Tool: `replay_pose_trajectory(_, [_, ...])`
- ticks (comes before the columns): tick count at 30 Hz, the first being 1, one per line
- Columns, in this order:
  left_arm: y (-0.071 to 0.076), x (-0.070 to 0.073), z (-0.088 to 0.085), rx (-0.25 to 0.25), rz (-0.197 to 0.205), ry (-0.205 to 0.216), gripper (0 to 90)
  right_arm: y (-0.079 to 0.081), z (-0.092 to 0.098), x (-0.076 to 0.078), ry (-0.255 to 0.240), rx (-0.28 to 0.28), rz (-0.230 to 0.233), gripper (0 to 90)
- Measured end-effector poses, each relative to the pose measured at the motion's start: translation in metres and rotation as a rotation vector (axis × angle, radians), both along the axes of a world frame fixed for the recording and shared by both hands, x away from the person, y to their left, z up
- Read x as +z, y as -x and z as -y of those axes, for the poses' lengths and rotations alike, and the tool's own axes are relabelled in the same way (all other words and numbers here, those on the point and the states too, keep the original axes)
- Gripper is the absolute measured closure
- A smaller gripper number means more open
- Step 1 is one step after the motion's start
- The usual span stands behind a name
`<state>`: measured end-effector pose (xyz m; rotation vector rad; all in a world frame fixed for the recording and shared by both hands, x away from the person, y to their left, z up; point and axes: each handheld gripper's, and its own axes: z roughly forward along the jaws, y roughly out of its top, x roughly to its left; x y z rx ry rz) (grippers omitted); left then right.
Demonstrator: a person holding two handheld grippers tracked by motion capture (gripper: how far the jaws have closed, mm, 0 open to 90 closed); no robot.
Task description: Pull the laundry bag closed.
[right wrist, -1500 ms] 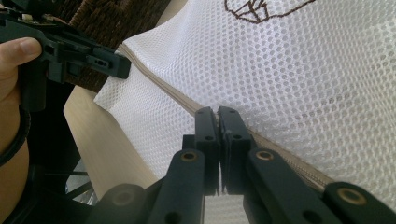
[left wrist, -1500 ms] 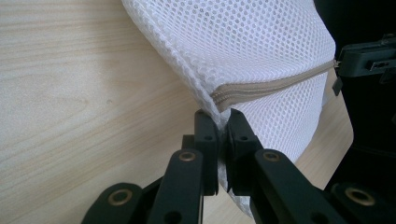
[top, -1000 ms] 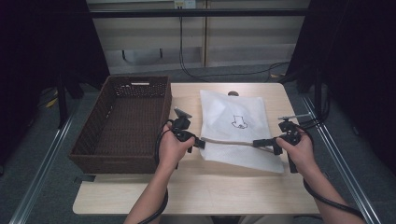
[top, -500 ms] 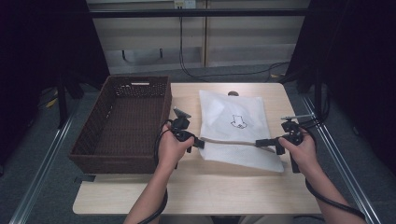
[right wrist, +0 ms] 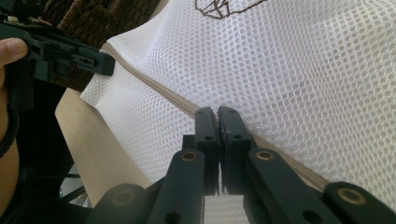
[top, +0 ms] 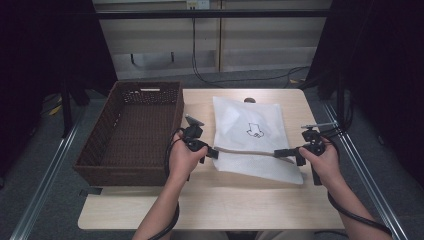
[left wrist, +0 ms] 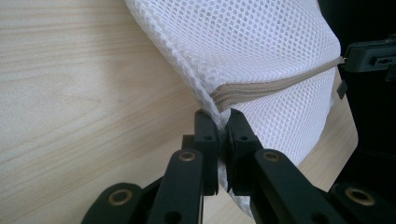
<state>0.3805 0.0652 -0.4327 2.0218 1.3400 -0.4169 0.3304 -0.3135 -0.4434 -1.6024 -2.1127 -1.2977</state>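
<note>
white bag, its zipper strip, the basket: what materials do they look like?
White bag: synthetic mesh fabric, matte, judging by its regular small holes. Zipper strip: beige woven tape, teeth too small to tell. Basket: dark brown woven wicker or rattan, possibly plastic imitation; the weave shows on its walls.

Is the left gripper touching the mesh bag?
Touching. The left gripper view shows the left gripper shut on the mesh bag at the zipper's end.
</note>
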Motion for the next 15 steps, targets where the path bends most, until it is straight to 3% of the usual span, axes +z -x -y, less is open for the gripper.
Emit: replay_pose_trajectory(15, [-0.0003,0.0008,-0.0021,0.011,-0.006,0.0,85.4,0.0001,-0.0002,0.0009,0.005,0.007,0.002,88.0])
